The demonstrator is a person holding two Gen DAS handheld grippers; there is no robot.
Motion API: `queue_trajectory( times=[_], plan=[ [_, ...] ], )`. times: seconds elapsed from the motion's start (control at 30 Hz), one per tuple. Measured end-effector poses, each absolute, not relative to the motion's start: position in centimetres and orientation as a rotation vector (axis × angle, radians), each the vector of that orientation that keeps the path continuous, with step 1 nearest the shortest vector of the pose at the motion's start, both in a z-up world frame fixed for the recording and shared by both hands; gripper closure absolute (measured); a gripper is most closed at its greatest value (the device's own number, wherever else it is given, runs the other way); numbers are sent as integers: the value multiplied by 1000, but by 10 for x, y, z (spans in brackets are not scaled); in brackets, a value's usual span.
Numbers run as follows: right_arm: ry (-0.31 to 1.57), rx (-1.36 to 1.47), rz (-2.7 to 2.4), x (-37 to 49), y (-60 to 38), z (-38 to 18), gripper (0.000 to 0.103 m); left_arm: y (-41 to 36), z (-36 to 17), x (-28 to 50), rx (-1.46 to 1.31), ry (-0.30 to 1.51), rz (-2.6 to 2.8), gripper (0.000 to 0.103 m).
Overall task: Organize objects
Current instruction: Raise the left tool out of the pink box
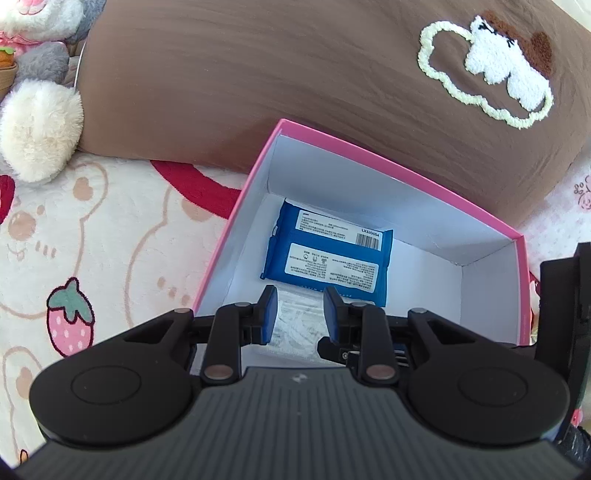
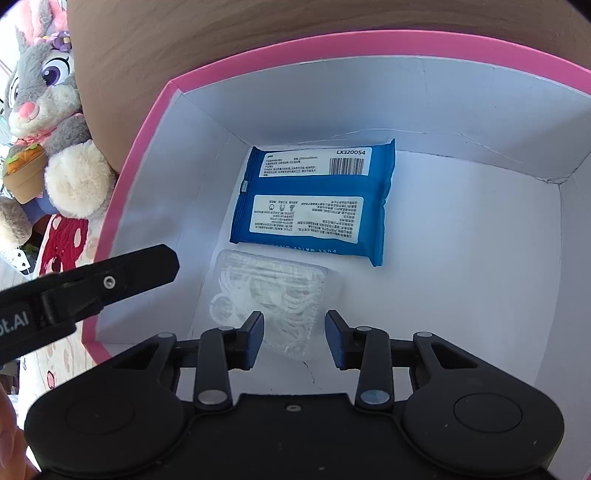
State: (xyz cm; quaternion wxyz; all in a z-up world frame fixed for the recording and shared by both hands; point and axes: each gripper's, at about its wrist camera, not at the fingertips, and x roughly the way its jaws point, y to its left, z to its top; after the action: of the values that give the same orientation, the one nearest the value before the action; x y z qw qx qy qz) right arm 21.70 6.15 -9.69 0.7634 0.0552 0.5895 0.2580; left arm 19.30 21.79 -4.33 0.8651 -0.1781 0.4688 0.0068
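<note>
In the right wrist view, the wet-wipes pack (image 2: 314,203) lies flat on the floor of the open box (image 2: 461,258). The clear bag of floss picks (image 2: 273,291) sits just beside it at 6 o'clock. Outside the box, a plush rabbit (image 2: 48,122) sits at 9 o'clock and a cushion (image 1: 295,74) at 12 o'clock.

The right tongs (image 2: 294,334) point down into a pink box (image 2: 147,122) w/ white inside walls. Their blue pads (image 2: 255,332) stand close together, apart from the things below; nothing is gripped between them. On the box floor lies a blue wipes pack (image 2: 314,206), label side up, barcode at the far end. Just beside its near edge lies a clear bag of white floss picks (image 2: 269,291), partly under the tongs. From the left, the black tip of the left tongs (image 2: 110,280) reaches over the box rim. Outside the box, at left, sits a grey plush rabbit (image 2: 48,107) holding a plush carrot pot (image 2: 26,173). Behind the box is brown fabric (image 2: 221,22).
</note>
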Motion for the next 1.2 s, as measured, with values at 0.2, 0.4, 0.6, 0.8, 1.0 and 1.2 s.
queue_trajectory(
  times=[0.2, 0.4, 0.6, 0.8, 1.0, 1.2],
  plan=[
    [1293, 157, 577, 214, 67, -101, 62, 222, -42, 189, -382, 975, 16, 77],
    [1214, 167, 633, 199, 55, -86, 61, 224, -39, 184, -381, 979, 18, 77],
    [1012, -23, 706, 164, 37, -40, 58, 214, -31, 177, -370, 996, -9, 72],
    [936, -69, 719, 141, 15, -9, 57, 196, -13, 159, -340, 995, -43, 61],
    [875, -122, 721, 113, -2, 11, 53, 181, 8, 139, -314, 989, -72, 54],
    [841, -174, 725, 89, -17, 30, 53, 167, 21, 119, -284, 1005, -82, 52]
  ],
)
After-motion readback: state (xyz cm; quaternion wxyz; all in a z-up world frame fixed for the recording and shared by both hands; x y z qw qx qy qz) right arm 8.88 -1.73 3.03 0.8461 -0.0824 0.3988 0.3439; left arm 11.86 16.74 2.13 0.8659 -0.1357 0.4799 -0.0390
